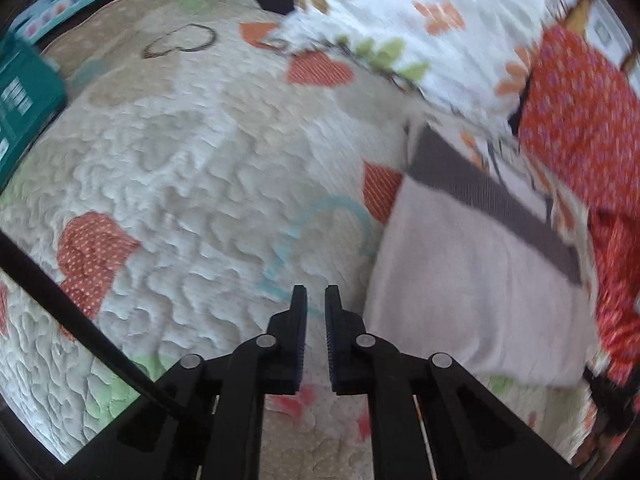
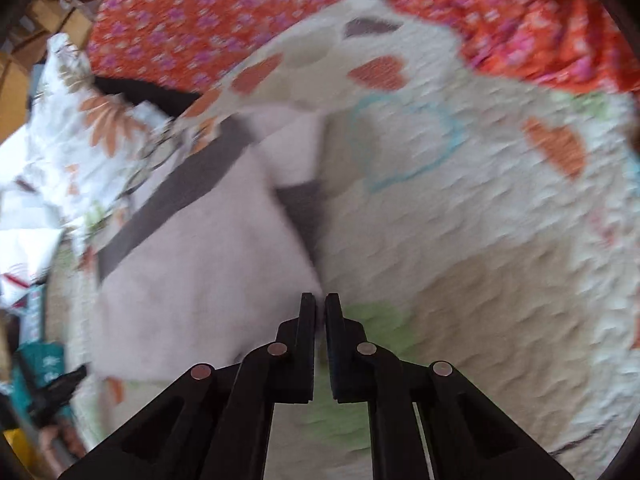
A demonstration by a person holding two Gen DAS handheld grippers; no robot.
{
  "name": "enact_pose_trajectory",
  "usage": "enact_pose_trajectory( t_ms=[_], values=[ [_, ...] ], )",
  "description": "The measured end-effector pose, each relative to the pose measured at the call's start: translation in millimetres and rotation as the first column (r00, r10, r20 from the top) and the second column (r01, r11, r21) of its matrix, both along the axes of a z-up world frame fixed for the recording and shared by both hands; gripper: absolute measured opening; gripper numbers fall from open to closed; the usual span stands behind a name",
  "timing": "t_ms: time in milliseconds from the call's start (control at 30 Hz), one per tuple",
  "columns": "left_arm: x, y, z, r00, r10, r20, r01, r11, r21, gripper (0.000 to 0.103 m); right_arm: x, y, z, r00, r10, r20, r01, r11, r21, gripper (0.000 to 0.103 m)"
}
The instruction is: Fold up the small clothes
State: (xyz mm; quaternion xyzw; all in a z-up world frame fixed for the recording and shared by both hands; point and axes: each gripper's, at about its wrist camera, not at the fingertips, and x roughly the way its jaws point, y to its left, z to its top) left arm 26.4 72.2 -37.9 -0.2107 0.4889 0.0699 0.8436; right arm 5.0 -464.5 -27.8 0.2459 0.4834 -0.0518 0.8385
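Note:
A small pale pink garment with a dark grey band (image 1: 472, 272) lies on the quilted bedspread (image 1: 192, 168), to the right of my left gripper (image 1: 316, 292). The left gripper's jaws stand a narrow gap apart with nothing between them, over bare quilt. In the right wrist view the same garment (image 2: 192, 280) lies partly folded, its grey band (image 2: 172, 192) running diagonally. My right gripper (image 2: 320, 300) is at the garment's near right corner, nearly closed, and a thin pale edge of cloth shows between its jaws. Both views are motion-blurred.
An orange-red flowered cloth (image 1: 576, 120) lies at the right, and it shows at the top of the right wrist view (image 2: 224, 12). A white floral sheet (image 1: 400, 8) is bunched behind. A teal box (image 1: 24, 104) sits at the left edge.

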Motion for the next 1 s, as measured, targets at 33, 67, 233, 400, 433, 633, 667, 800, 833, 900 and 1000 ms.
enact_pose_trajectory(
  t_ms=[33,67,233,400,433,633,667,800,833,900,1000],
  values=[
    [-2.2,8.1,2.9,0.999,0.024,0.021,-0.023,0.999,-0.048,0.009,-2.1,-3.9,4.0,1.0,-0.029,0.003,0.029,0.999,-0.04,0.009],
    [-2.9,11.2,3.5,0.999,0.027,0.031,-0.024,0.996,-0.082,0.018,-5.3,-7.7,8.1,0.999,-0.043,0.022,0.044,0.998,-0.043,0.01],
    [13.4,-2.8,-7.4,0.999,-0.018,0.037,0.027,0.966,-0.256,0.062,-7.9,-17.1,5.4,0.995,-0.026,0.091,0.011,0.987,0.163,0.073],
    [34.5,-45.0,-20.2,0.989,-0.145,0.015,0.145,0.967,-0.209,0.071,10.5,6.7,-8.4,0.998,0.033,0.052,-0.04,0.989,0.141,0.073],
    [39.9,-55.3,-25.9,0.984,-0.179,0.007,0.177,0.965,-0.195,0.071,16.5,13.4,-12.9,0.998,0.055,0.037,-0.059,0.989,0.134,0.073],
    [48.3,-92.1,-31.6,0.965,-0.258,0.044,0.262,0.947,-0.186,0.087,36.0,44.5,-20.5,0.994,0.1,0.033,-0.1,0.995,-0.005,0.074],
    [48.8,-97.8,-31.2,0.963,-0.267,0.034,0.269,0.944,-0.191,0.081,37.8,47.6,-20.6,0.994,0.105,0.036,-0.104,0.994,-0.015,0.067],
    [48.1,-107.2,-25.0,0.959,-0.283,-0.014,0.276,0.946,-0.169,0.017,39.3,56.0,-22.8,0.991,0.126,0.047,-0.127,0.992,0.01,0.028],
    [46.1,-104.5,-22.5,0.965,-0.263,-0.017,0.256,0.949,-0.184,0.017,39.3,58.3,-21.1,0.99,0.131,0.048,-0.131,0.991,0.01,0.025],
    [40.1,-100.0,-14.7,0.97,-0.244,-0.005,0.239,0.953,-0.188,0.016,36.0,55.6,-16.8,0.99,0.126,0.057,-0.129,0.991,0.043,0.023],
    [26.4,-92.8,-7.1,0.971,-0.24,0.0,0.235,0.949,-0.213,0.016,26.3,50.3,-8.7,0.99,0.122,0.072,-0.129,0.987,0.099,0.022]
  ],
)
